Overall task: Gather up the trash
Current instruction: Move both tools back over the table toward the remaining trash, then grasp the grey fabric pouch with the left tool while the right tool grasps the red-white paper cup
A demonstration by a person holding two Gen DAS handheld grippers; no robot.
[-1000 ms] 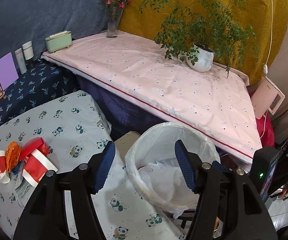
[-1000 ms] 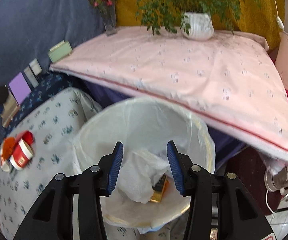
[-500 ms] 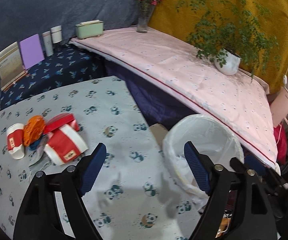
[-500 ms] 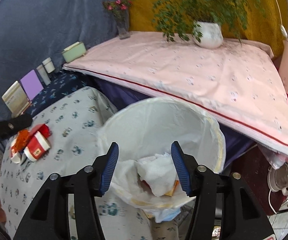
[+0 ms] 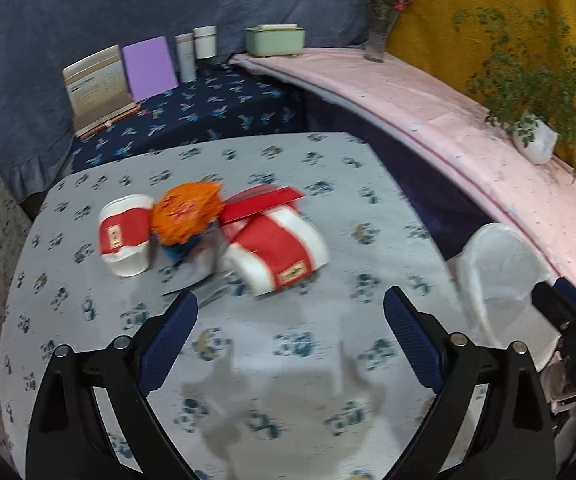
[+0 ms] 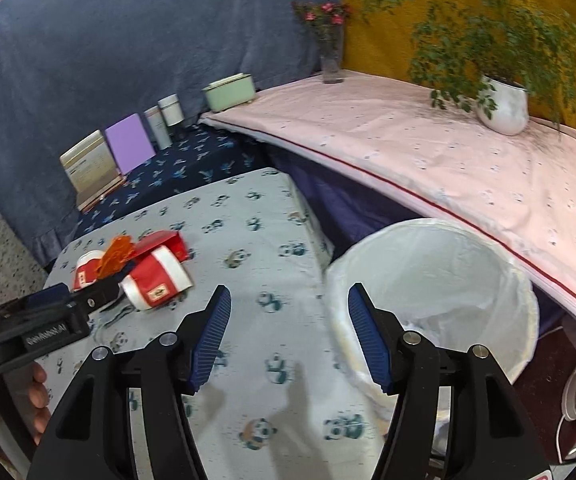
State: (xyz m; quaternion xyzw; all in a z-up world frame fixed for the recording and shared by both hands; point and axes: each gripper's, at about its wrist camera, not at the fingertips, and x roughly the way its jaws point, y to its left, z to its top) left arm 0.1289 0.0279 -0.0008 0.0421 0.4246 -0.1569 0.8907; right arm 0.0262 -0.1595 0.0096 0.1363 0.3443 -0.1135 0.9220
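While both jaws stand wide and empty, the left gripper point(image 5: 290, 330) faces the trash pile point(image 5: 215, 236) on the table point(image 5: 368, 184); right gripper point(image 6: 290, 334) hovers beside the bin point(image 6: 488, 264). Next: reach, then grasp.

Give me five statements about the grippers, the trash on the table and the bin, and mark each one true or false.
1. The left gripper is open and holds nothing. True.
2. The right gripper is clamped on a paper cup. False: it is open and empty.
3. Two red-and-white paper cups lie on their sides on the table. True.
4. The orange wrapper is already in the bin. False: it lies between the cups on the table.
5. The bin has a white liner. True.
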